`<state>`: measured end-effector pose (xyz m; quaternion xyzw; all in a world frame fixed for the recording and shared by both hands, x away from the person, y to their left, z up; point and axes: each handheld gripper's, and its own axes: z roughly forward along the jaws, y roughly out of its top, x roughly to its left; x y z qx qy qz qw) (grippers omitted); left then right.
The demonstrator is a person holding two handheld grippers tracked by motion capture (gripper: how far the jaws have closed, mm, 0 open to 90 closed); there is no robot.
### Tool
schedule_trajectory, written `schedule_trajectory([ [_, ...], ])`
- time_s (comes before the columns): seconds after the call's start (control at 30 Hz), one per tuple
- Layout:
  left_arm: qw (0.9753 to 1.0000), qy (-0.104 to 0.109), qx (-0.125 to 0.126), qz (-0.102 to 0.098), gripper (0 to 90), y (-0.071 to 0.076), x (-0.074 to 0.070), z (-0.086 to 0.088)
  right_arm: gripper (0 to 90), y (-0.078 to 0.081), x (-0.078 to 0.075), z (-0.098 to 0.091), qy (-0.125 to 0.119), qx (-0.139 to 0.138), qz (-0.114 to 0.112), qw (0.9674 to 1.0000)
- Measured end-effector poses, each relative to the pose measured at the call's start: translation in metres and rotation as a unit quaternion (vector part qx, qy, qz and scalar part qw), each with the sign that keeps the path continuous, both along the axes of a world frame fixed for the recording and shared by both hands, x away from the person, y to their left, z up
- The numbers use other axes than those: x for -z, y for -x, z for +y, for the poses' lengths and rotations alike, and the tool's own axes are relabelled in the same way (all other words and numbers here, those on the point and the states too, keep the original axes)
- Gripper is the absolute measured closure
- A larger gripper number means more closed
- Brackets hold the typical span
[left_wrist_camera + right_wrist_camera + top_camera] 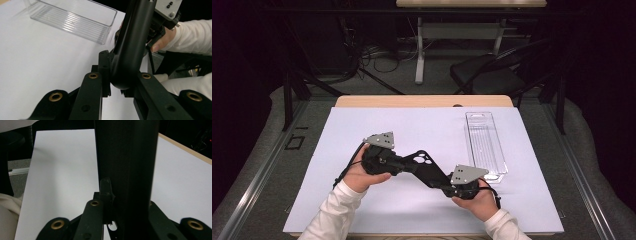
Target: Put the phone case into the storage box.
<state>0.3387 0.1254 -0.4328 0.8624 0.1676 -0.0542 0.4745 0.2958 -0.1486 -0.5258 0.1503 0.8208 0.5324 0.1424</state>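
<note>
Just above the white mat I hold a long black flat piece [423, 161] with round holes in its wider middle, one end in each gripper. My left gripper [405, 165] is shut on its left end; in the left gripper view the rounded end [126, 62] sits pinched between the jaws of the left gripper [122, 78]. My right gripper [440, 180] grips the lower right end. In the right gripper view the black piece [127, 165] rises between the jaws of the right gripper [128, 201], with the left pad against it and the right pad hidden behind it.
A clear plastic tray [468, 131] lies empty on the right side of the white mat [412, 210], and its ribbed wall [82, 27] also shows in the left gripper view. The wooden table edge [422, 101] runs along the back. Beyond it stand a black chair [487, 75] and a desk frame.
</note>
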Motion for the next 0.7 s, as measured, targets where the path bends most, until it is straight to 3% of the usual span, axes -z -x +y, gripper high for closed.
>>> schedule_trajectory([
  [0.37,0.9999,0.001,-0.004,0.013,81.5,-0.0009,0.0009,0.0002,74.0,-0.0001,0.0004,0.0003,0.002,0.007,0.001,1.0000],
  [0.7,0.9994,0.005,-0.020,0.027,81.6,-0.0049,0.0030,0.0024,59.0,0.0003,0.0002,0.0008,0.006,0.027,-0.023,0.9994],
])
